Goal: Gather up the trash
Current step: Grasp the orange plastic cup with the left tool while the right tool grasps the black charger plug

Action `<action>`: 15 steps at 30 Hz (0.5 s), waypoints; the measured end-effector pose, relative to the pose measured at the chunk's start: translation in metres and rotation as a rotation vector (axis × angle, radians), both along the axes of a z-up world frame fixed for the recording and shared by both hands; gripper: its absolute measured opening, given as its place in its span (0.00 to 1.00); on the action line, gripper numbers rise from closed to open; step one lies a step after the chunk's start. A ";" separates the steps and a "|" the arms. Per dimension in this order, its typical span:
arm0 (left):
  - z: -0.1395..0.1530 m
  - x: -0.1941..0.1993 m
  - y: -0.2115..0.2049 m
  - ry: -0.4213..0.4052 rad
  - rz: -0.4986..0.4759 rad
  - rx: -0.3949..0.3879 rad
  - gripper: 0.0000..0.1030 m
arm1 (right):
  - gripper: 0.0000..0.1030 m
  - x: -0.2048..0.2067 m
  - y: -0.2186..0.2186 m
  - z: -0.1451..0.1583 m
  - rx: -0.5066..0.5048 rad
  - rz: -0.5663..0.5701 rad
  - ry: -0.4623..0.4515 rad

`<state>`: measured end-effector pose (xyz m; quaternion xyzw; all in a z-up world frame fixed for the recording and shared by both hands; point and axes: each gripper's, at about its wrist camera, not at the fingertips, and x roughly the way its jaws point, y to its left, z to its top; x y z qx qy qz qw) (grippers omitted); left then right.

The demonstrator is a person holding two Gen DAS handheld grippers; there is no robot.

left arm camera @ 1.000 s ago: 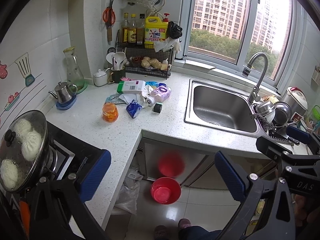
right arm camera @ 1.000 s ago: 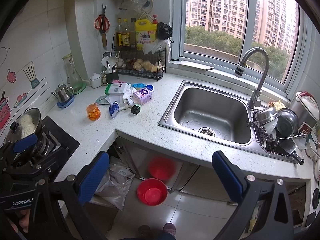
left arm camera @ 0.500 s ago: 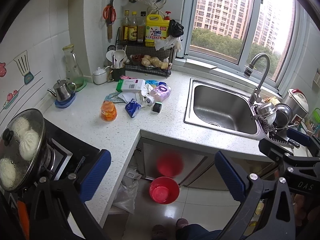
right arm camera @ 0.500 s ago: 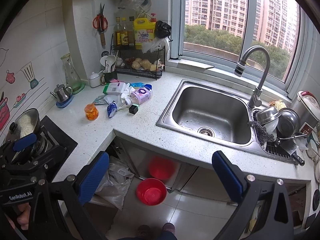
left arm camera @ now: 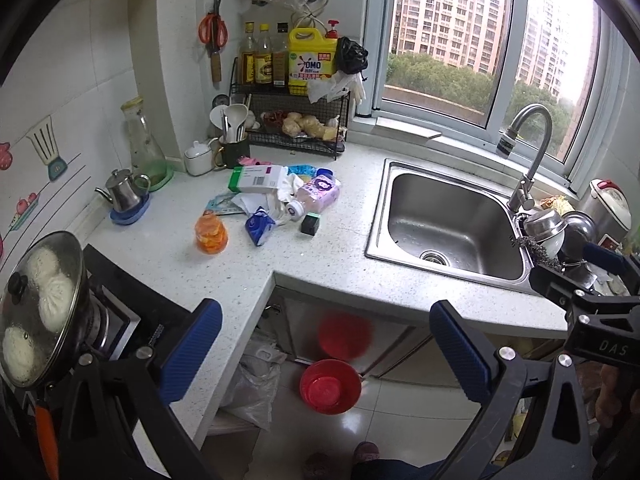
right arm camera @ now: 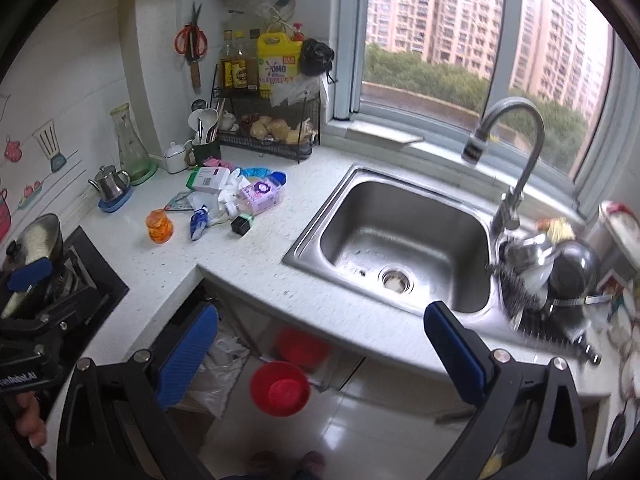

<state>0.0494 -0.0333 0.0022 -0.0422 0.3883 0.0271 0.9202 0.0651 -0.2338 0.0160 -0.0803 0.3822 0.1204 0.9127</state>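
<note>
A heap of trash lies on the white counter (left arm camera: pixel 248 264) left of the sink: a green-and-white box (left arm camera: pixel 256 178), a purple packet (left arm camera: pixel 318 196), crumpled white paper (left arm camera: pixel 276 200), a blue wrapper (left arm camera: pixel 259 230), a small black cube (left arm camera: pixel 310 225) and an orange jar (left arm camera: pixel 211 234). The right wrist view shows the same heap: the box (right arm camera: pixel 209 178), the purple packet (right arm camera: pixel 262 196), the orange jar (right arm camera: pixel 159 226). My left gripper (left arm camera: pixel 326 346) and right gripper (right arm camera: pixel 320 350) hang open and empty over the floor, well short of the heap.
A steel sink (left arm camera: pixel 452 224) with a tap (left arm camera: pixel 524 152) sits right of the heap, dishes (left arm camera: pixel 560 232) beside it. A lidded pan (left arm camera: pixel 40 304) stands on the stove at left. A kettle (left arm camera: pixel 124 196), carafe and bottle rack line the wall. Below: a red basin (left arm camera: pixel 330 386) and a plastic bag (left arm camera: pixel 252 384).
Both views have crept forward and slightly up toward the counter; the right one has swung a little right over the sink. Nothing on the counter has moved, and both grippers stay open.
</note>
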 end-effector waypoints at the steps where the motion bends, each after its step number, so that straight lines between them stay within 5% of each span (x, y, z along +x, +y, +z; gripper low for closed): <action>1: 0.002 0.003 -0.002 0.001 0.000 0.000 1.00 | 1.00 0.003 -0.002 0.002 -0.006 0.015 -0.011; 7: 0.009 0.023 0.001 0.032 0.048 0.044 1.00 | 1.00 0.027 -0.011 0.005 0.066 0.088 -0.005; 15: -0.004 0.054 0.042 0.107 0.142 -0.030 1.00 | 1.00 0.080 0.033 -0.014 0.065 0.192 0.112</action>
